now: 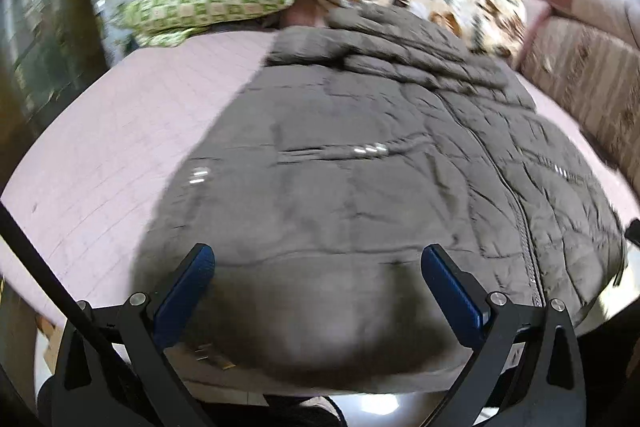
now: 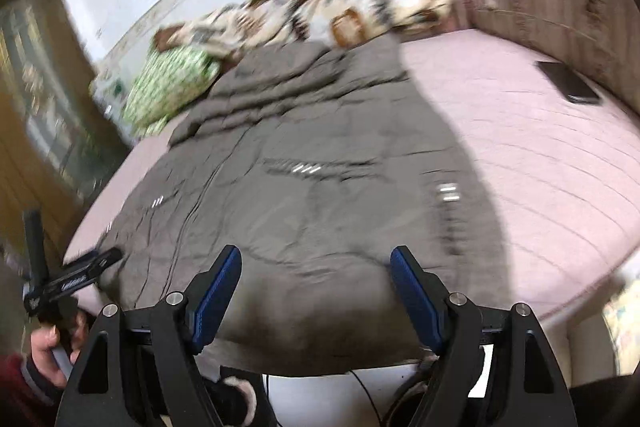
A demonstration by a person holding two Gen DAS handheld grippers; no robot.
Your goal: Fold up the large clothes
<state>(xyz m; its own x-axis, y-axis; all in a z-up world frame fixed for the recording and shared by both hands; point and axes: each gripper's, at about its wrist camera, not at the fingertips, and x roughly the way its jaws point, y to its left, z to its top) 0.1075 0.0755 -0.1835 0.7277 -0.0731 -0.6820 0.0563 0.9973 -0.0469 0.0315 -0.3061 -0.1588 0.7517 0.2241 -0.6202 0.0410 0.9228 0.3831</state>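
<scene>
at frame centre, jacket [image 1: 360, 163] lies flat on bed [image 1: 120, 147]. left gripper [image 1: 318, 269] and right gripper [image 2: 316, 271] spread, empty. step: regrasp; next, pinch hem to fold.

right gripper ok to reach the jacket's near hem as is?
Probably yes: right gripper is open, nothing between its jaws, and the jacket hem lies flat on the bed just below it, uncovered.

Left gripper [image 1: 318, 259] jaws spread wide, nothing between its blue pads [image 1: 186, 291], right gripper [image 2: 316, 261] likewise wide and empty, both angled downward, left hand [image 2: 50, 347] in a dark red sleeve [image 2: 18, 387] gripping its handle
</scene>
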